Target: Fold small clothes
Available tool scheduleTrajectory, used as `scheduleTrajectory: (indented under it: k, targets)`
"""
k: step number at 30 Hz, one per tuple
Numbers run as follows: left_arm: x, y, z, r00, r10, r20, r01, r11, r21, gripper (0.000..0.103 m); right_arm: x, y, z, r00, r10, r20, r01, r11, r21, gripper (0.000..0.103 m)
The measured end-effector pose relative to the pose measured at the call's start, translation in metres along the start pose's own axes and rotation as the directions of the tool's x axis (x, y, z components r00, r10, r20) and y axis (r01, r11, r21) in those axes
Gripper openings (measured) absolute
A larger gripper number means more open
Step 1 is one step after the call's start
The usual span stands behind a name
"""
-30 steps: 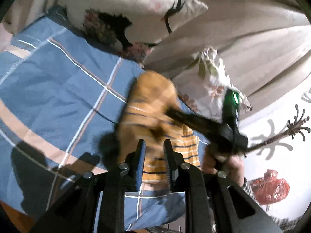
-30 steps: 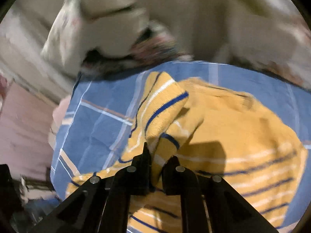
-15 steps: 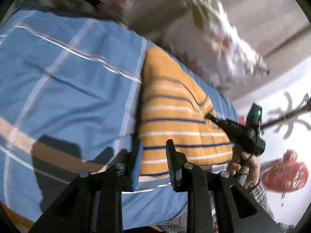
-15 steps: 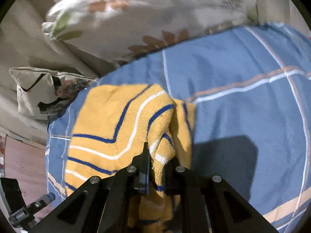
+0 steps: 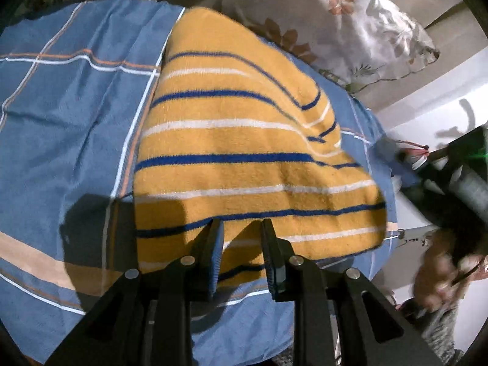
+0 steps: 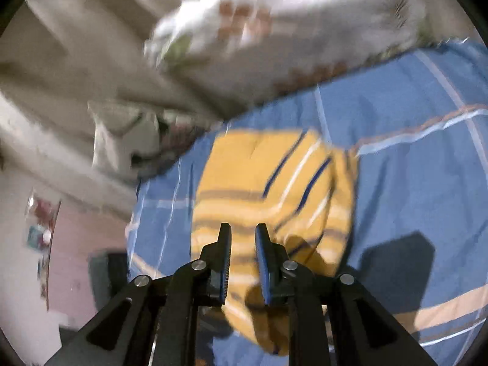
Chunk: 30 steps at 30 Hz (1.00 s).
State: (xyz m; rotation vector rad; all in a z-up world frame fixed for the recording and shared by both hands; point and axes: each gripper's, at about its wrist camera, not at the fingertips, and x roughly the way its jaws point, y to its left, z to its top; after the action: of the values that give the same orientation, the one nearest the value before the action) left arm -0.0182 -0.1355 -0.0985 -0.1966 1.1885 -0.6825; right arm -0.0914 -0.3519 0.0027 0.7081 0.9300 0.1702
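Yellow knit with blue and white stripes, the small sweater [image 5: 244, 152] lies folded on the blue checked sheet [image 5: 70, 116], filling the middle of the left wrist view. The left gripper [image 5: 242, 228] points toward 12 o'clock over the sweater's near hem, its two fingers spread with a clear gap and nothing between them. At 3 o'clock in that view the right gripper [image 5: 451, 170] shows as a blurred dark shape beyond the sheet's edge, with the person's right hand [image 5: 439, 268] below it at 4 o'clock. In the right wrist view, which is blurred, the right gripper's fingers [image 6: 225, 244] stand apart and empty above the sweater's near end. A leaf-print pillow [image 5: 360, 21] sits past the sweater at 1 o'clock.
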Motion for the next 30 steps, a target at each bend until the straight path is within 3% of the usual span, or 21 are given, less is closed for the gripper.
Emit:
scheduleTrajectory:
  k: [3, 5, 7, 8, 9, 11, 12, 14, 15, 17, 20, 22, 23, 26, 28, 30]
  targets:
    - [-0.017, 0.004, 0.005, 0.999, -0.001, 0.043, 0.001, 1.0, -0.002, 0.023, 0.032, -0.027, -0.017, 0.989, -0.118, -0.083, 0.121, 0.992, 0.025, 0.017]
    - [-0.023, 0.012, 0.013, 0.998, 0.003, 0.068, -0.003, 1.0, -0.013, 0.026, 0.039, -0.038, -0.02, 0.985, -0.15, -0.082, 0.152, 0.988, 0.021, 0.013]
    - [-0.029, 0.024, 0.024, 0.995, 0.02, 0.094, -0.016, 0.999, -0.039, 0.027, 0.035, -0.034, -0.018, 0.958, -0.281, -0.063, 0.279, 0.959, -0.036, 0.02]
    - [-0.031, 0.03, 0.028, 0.995, 0.022, 0.1, -0.017, 0.998, -0.053, 0.028, 0.033, -0.033, -0.015, 0.942, -0.331, -0.06, 0.329, 0.943, -0.052, 0.031]
    - [-0.032, 0.036, 0.034, 0.994, 0.021, 0.106, -0.014, 0.998, -0.067, 0.029, 0.027, -0.034, -0.01, 0.945, -0.324, -0.044, 0.323, 0.946, -0.042, 0.032]
    - [-0.033, 0.047, 0.046, 0.992, 0.014, 0.122, -0.006, 0.997, -0.071, 0.038, 0.007, -0.041, 0.002, 0.975, -0.223, 0.011, 0.222, 0.974, 0.05, 0.034]
    - [-0.031, 0.051, 0.052, 0.992, 0.017, 0.126, -0.008, 0.997, -0.07, 0.04, -0.001, -0.047, 0.009, 0.981, -0.189, 0.044, 0.184, 0.978, 0.095, 0.043]
    - [-0.023, 0.059, 0.067, 0.992, -0.02, 0.123, 0.028, 0.997, -0.065, 0.049, -0.006, -0.056, 0.02, 0.977, -0.196, 0.082, 0.183, 0.973, 0.138, 0.062]
    - [-0.015, 0.065, 0.077, 0.993, -0.042, 0.11, 0.05, 0.996, -0.073, 0.05, 0.0, -0.064, 0.028, 0.977, -0.197, 0.083, 0.183, 0.971, 0.157, 0.064]
    - [0.002, 0.075, 0.088, 0.991, -0.107, 0.077, 0.115, 0.988, -0.099, 0.058, 0.019, -0.079, 0.036, 0.985, -0.169, 0.039, 0.159, 0.968, 0.196, 0.064]
    - [0.037, 0.084, 0.098, 0.968, -0.251, -0.002, 0.248, 0.956, -0.159, 0.062, 0.045, -0.085, 0.041, 0.987, -0.163, 0.005, 0.159, 0.964, 0.215, 0.064]
    - [0.048, 0.085, 0.095, 0.947, -0.32, -0.018, 0.31, 0.93, -0.197, 0.063, 0.057, -0.08, 0.038, 0.992, -0.124, -0.016, 0.124, 0.971, 0.203, 0.05]
    - [0.05, 0.085, 0.093, 0.933, -0.358, -0.023, 0.345, 0.914, -0.215, 0.062, 0.062, -0.074, 0.038, 0.994, -0.103, -0.034, 0.107, 0.977, 0.185, 0.032]
    - [0.038, 0.08, 0.092, 0.918, -0.396, -0.004, 0.386, 0.896, -0.219, 0.052, 0.066, -0.052, 0.041, 0.993, -0.105, -0.047, 0.11, 0.984, 0.139, 0.022]
    - [0.019, 0.069, 0.096, 0.917, -0.398, 0.011, 0.393, 0.902, -0.178, 0.049, 0.055, -0.043, 0.049, 0.998, -0.055, -0.021, 0.057, 0.986, 0.154, 0.021]
    - [0.004, 0.056, 0.105, 0.929, -0.37, 0.021, 0.369, 0.92, -0.131, 0.049, 0.045, -0.035, 0.057, 1.0, -0.02, 0.015, 0.018, 0.988, 0.152, 0.021]
